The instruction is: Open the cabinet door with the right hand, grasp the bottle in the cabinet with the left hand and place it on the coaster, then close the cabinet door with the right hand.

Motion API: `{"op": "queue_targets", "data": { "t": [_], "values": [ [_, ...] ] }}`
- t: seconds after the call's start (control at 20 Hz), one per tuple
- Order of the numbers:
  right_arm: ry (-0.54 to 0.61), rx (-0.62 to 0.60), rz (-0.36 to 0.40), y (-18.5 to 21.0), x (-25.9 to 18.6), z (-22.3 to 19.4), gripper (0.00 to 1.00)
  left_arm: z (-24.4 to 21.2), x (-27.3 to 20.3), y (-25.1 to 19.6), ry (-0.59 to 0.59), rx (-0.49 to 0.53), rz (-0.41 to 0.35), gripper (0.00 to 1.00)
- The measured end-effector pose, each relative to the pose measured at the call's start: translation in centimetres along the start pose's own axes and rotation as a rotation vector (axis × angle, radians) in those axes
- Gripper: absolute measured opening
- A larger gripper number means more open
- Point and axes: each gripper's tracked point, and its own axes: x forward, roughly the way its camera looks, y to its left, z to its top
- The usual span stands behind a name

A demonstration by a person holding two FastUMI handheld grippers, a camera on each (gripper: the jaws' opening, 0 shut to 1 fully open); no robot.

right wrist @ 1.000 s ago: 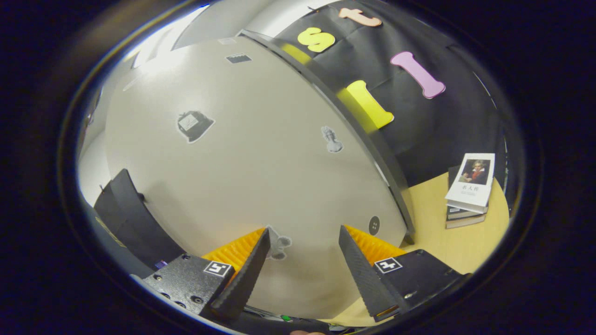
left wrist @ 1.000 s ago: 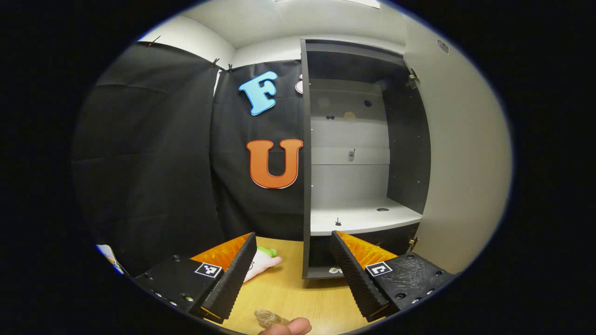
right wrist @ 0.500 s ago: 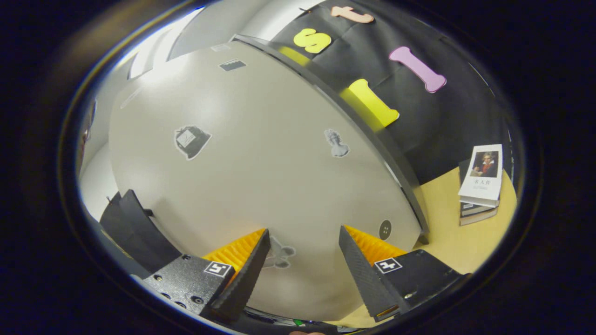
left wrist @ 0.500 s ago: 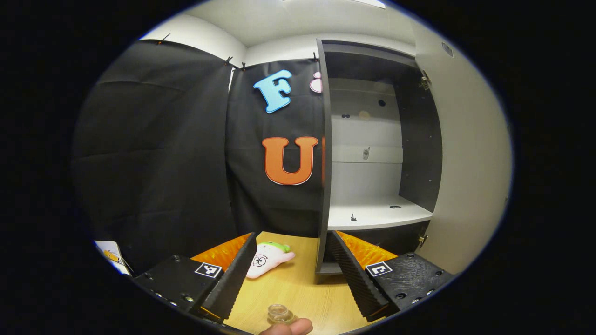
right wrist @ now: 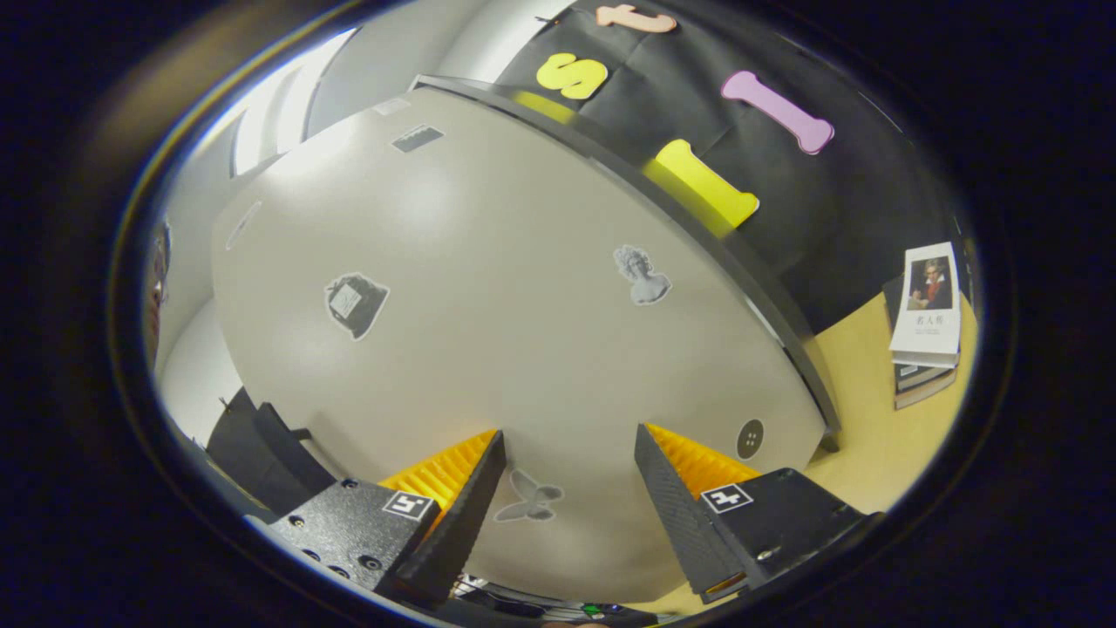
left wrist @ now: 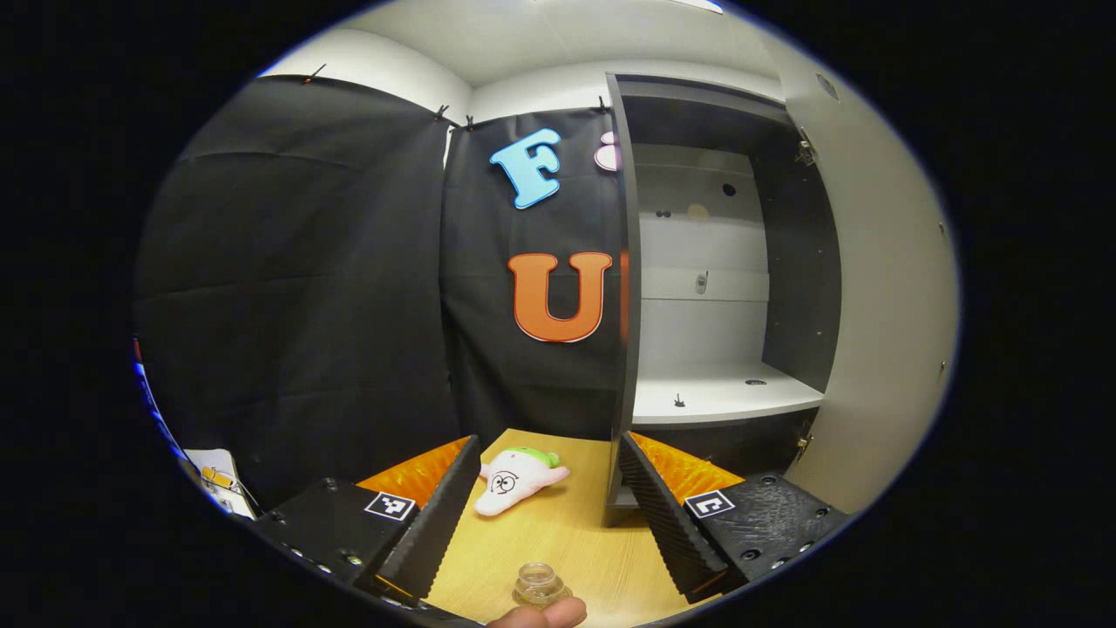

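Observation:
A small clear glass bottle (left wrist: pixel 538 584) stands on the wooden table (left wrist: pixel 567 532) at the bottom of the left gripper view, with a person's fingertip (left wrist: pixel 545 615) just below it. My left gripper (left wrist: pixel 549 523) hangs open above and behind the bottle, holding nothing. Beyond it the dark cabinet (left wrist: pixel 628 288) stands open, its white shelf (left wrist: pixel 715 401) bare, its pale door (left wrist: pixel 881 331) swung out to the right. In the right gripper view my right gripper (right wrist: pixel 567 515) is open close to the door's outer face (right wrist: pixel 488 305), which carries stickers. Whether it touches the door is hidden.
A pink and green plush toy (left wrist: pixel 520 475) lies on the table left of the cabinet. A stack of books (right wrist: pixel 924 323) sits on the table past the door's edge. Some papers (left wrist: pixel 214 484) lie at the far left.
The left view has swung left and drawn back, so the cabinet sits further right and more of the bottle shows. In the right view the door's stickers and the books have slid rightward.

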Motion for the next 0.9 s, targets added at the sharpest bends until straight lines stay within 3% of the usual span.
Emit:
{"op": "queue_targets", "data": {
  "t": [0.65,0.7,0.75,0.9],
  "values": [
    [0.063,0.040,0.111,1.8,3.4,0.7,0.96,0.3,-0.6,3.0,0.004,-0.034,0.101,0.96],
    [0.063,0.041,0.114,1.8,3.3,0.9,0.96,0.3,-0.5,3.1,0.003,-0.036,0.107,0.89],
    [0.064,0.041,0.116,1.9,3.1,1.0,0.96,0.3,-0.4,3.3,0.005,-0.037,0.110,0.96],
    [0.067,0.040,0.113,1.6,2.9,0.8,0.96,0.3,0.0,3.3,0.010,-0.040,0.108,0.97]
  ]
}}
